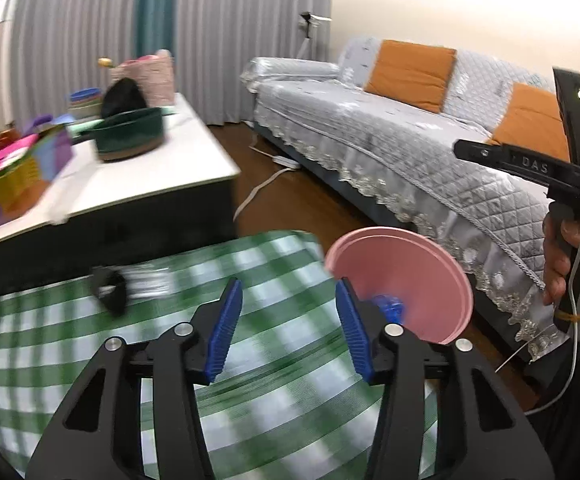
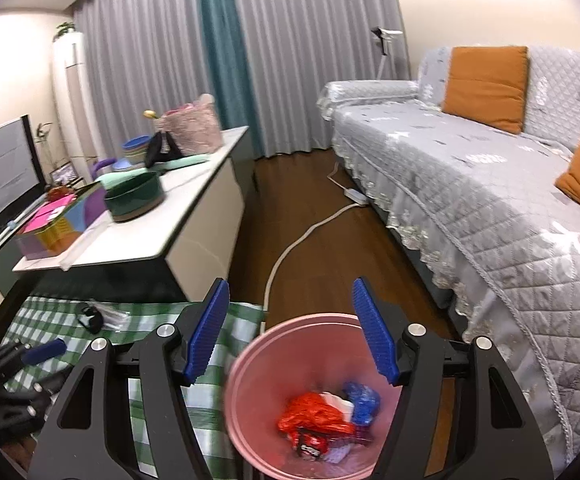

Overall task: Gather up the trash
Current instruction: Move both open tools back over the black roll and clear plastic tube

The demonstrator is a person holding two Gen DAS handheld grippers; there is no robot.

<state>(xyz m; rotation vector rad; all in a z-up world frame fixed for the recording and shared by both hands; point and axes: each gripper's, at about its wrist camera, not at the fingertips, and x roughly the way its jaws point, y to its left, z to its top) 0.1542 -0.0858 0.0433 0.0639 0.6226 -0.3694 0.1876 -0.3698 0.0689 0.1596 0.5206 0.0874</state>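
The left gripper (image 1: 289, 322) has its blue fingers (image 1: 226, 328) spread apart with nothing between them, above a green checked cloth (image 1: 90, 344). Just to the right of its right finger stands the pink bin (image 1: 418, 276), tilted in this view, its rim close to that finger but not gripped. A blue scrap (image 1: 388, 306) shows inside it, right behind the finger. Farther left on the cloth lie a small black thing (image 1: 110, 288) and a clear wrapper (image 1: 148, 280), both blurred and well apart from the fingers.

The right gripper (image 2: 290, 328) is also released, its fingers (image 2: 372, 338) wide apart and holding nothing. It hangs over the pink bin (image 2: 250, 392), whose mouth sits below and between the fingers. In the bin lie a red plastic bag (image 2: 312, 414), a blue wrapper (image 2: 364, 400) and some white paper (image 2: 336, 400). The black thing and clear wrapper (image 2: 108, 316) rest on the cloth near its far edge, left of the left finger.

Beyond stands a white tabletop (image 2: 194, 216) carrying a green pot (image 2: 134, 198) and a colourful box (image 2: 58, 226), and a grey couch (image 2: 490, 200) with orange cushions (image 2: 486, 86).
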